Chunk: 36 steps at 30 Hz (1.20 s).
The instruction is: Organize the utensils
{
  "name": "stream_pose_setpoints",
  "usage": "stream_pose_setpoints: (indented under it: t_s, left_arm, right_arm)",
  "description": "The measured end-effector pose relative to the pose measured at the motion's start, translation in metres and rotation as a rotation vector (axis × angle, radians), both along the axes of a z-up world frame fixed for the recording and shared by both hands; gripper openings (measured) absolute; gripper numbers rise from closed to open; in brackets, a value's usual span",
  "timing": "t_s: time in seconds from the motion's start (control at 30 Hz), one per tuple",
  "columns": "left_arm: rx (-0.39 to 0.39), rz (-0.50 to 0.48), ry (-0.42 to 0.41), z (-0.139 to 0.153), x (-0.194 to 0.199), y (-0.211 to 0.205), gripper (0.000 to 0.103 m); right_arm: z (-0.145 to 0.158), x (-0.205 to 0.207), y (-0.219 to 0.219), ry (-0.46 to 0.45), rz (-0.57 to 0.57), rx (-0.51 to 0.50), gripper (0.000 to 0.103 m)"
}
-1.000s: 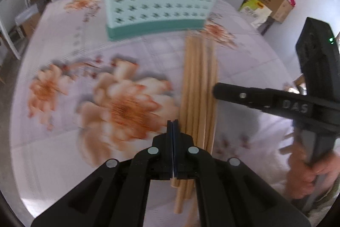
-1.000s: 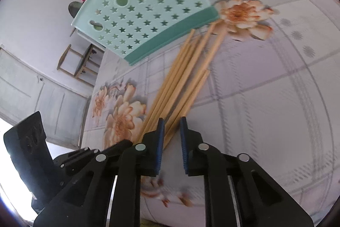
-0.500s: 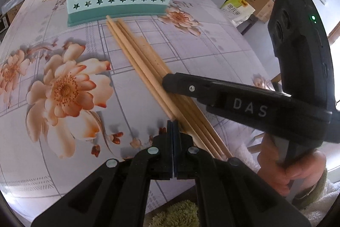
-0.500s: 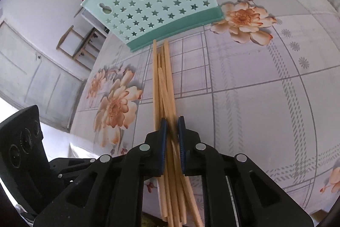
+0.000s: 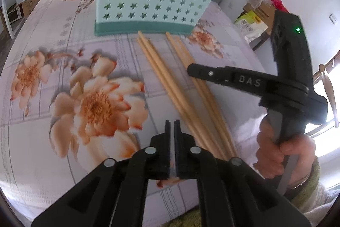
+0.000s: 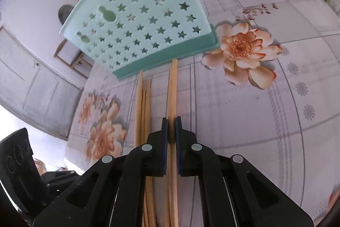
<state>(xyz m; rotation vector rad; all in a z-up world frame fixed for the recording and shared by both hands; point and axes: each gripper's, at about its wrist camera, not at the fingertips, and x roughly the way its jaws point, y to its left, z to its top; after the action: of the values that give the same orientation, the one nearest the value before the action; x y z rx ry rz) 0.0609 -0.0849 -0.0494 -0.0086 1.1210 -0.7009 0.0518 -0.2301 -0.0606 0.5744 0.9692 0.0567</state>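
My right tool (image 6: 171, 120) has just been closing and now looks clamped on a pair of chopsticks (image 6: 172, 88), pads either side of the sticks w/ no gap I can make out. Landmark: the teal holder (image 6: 138, 24), upright on the worktop (image 6: 265, 120).

Key relation: the sticks' long axis runs straight from my right tool toward the holder, far tips right at its base edge, maybe just touching, can't tell. So holder lies dead ahead along the stick axis, not off to a side. A second bundle of sticks (image 6: 144, 103) lies just left of the gripped pair, roughly parallel, tips also near the holder base.

Left tool (image 5: 172, 122) has just cracked open a hair, nothing between the pads; it hovers on the holder-facing worktop, beside the sticks' near ends (image 5: 191, 116).

Right hand is the nearer one and has the sticks. I reckon next move needs lift + tip-up, since the holder's opening is at its top, not its base.
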Motion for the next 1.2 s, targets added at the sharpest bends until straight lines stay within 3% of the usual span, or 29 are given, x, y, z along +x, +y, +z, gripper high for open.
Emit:
stream_pose_setpoints:
  t_s: [0.17, 0.43, 0.57, 0.8, 1.03, 1.2]
  left_arm:
    - [-0.012, -0.007, -0.024, 0.006, 0.011, -0.013, 0.021]
    - [0.023, -0.001, -0.068, 0.006, 0.02, -0.03, 0.038]
    - [0.044, 0.019, -0.078, 0.006, 0.026, -0.032, 0.046]
    - [0.008, 0.085, -0.1, 0.011, 0.037, -0.025, 0.065]
    - [0.019, 0.18, -0.03, -0.001, 0.046, -0.016, 0.079]
    - [0.03, 0.232, -0.03, 0.0, 0.044, -0.013, 0.095]
  right_arm:
    - [0.002, 0.004, -0.018, -0.025, -0.017, 0.071, 0.005]
    - [0.02, -0.004, -0.044, -0.067, -0.034, 0.079, 0.01]
    - [0.026, -0.016, -0.061, -0.079, -0.046, 0.085, 0.036]
    - [0.035, -0.031, -0.071, -0.114, -0.03, 0.085, 0.065]
    - [0.027, -0.035, -0.077, -0.113, -0.016, 0.126, 0.072]
    - [0.024, -0.04, -0.081, -0.122, -0.007, 0.142, 0.075]
